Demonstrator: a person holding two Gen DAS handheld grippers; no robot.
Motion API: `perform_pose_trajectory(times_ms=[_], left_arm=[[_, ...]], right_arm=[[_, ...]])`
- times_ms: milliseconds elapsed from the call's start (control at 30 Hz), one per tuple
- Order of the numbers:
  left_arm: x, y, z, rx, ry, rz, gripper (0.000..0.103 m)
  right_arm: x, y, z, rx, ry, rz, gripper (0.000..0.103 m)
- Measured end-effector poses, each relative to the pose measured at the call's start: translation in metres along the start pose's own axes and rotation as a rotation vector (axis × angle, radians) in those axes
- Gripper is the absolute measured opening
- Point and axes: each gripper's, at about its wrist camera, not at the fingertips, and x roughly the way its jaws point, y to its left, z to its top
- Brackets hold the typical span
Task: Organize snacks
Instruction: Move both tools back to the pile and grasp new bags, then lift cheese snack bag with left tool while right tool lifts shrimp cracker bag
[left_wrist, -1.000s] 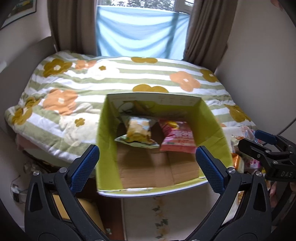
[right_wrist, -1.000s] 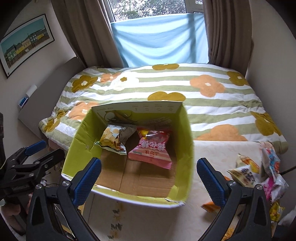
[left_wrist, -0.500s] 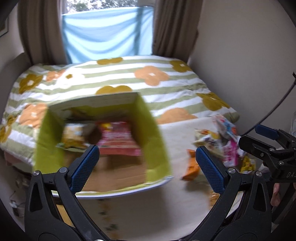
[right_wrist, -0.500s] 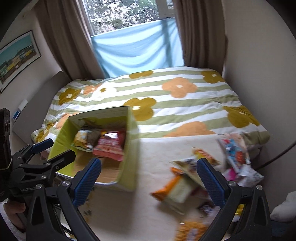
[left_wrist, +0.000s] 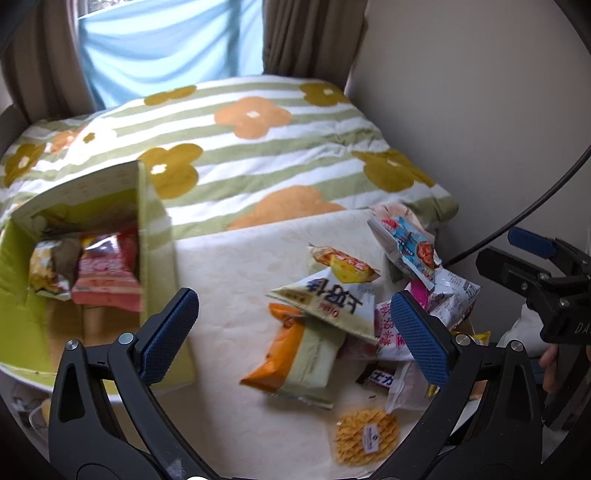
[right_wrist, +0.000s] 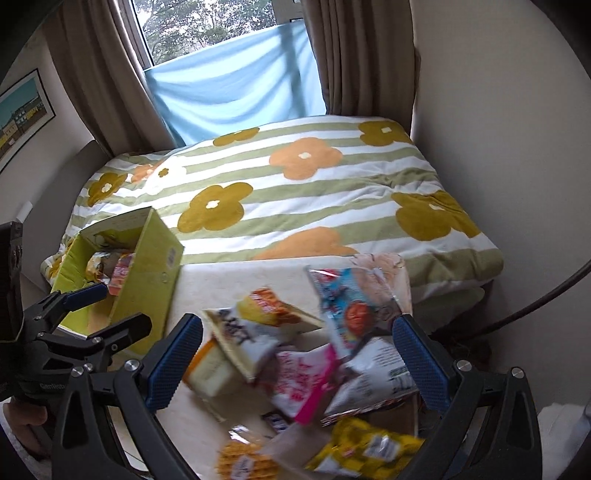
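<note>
Now both claws face the snack pile (left_wrist: 332, 306), box (left_wrist: 155, 236) leftward.

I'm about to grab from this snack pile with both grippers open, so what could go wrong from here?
1. The packets overlap: the white triangular packet lies on the orange-and-green bag, so the left gripper may drag both.
2. The blue-and-red packet sits at the table's far right edge; a nudge might tip it off.
3. The green box overhangs the table's near edge; bumping it could spill the two packets inside.
</note>
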Motion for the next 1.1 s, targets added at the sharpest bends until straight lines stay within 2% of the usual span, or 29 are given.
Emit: perform_pose_trajectory(times_ms=[233, 300, 400, 633, 733, 800, 867, 900, 967, 1100], left_arm=[[0.06, -0.031, 0.011, 0.087, 0.114, -0.004, 0.103], [0.078, -0.038, 0.011, 0.123, 0.151, -0.013, 0.103], [0.103, -0.048, 0.008, 0.176, 0.203, -0.021, 0.103], [0.142, -0.056, 0.004, 0.22, 0.274, -0.039, 0.103], [0.153, -0.057, 0.003, 0.226, 0.289, -0.036, 0.094], [0.158, -0.055, 0.003, 0.22, 0.291, -0.036, 0.081], [0.162, -0.053, 0.004, 0.217, 0.299, -0.048, 0.076], [0.163, -0.052, 0.004, 0.219, 0.3, -0.053, 0.066], [0.165, -0.053, 0.004, 0.228, 0.303, -0.047, 0.056], [0.165, -0.048, 0.008, 0.227, 0.295, -0.049, 0.052]], right_arm=[[0.039, -0.041, 0.004, 0.029, 0.032, 0.018, 0.102], [0.051, -0.047, 0.005, 0.025, 0.064, 0.012, 0.102], [0.074, -0.054, 0.004, 0.0, 0.182, -0.014, 0.102], [0.099, -0.06, -0.002, -0.022, 0.251, -0.046, 0.103], [0.109, -0.061, -0.002, -0.024, 0.271, -0.047, 0.103], [0.115, -0.061, -0.002, -0.015, 0.284, -0.045, 0.103], [0.121, -0.062, 0.0, -0.012, 0.294, -0.044, 0.103], [0.124, -0.062, 0.001, -0.014, 0.301, -0.047, 0.103], [0.128, -0.06, 0.003, -0.024, 0.307, -0.052, 0.103], [0.136, -0.055, 0.007, -0.05, 0.316, -0.056, 0.103]])
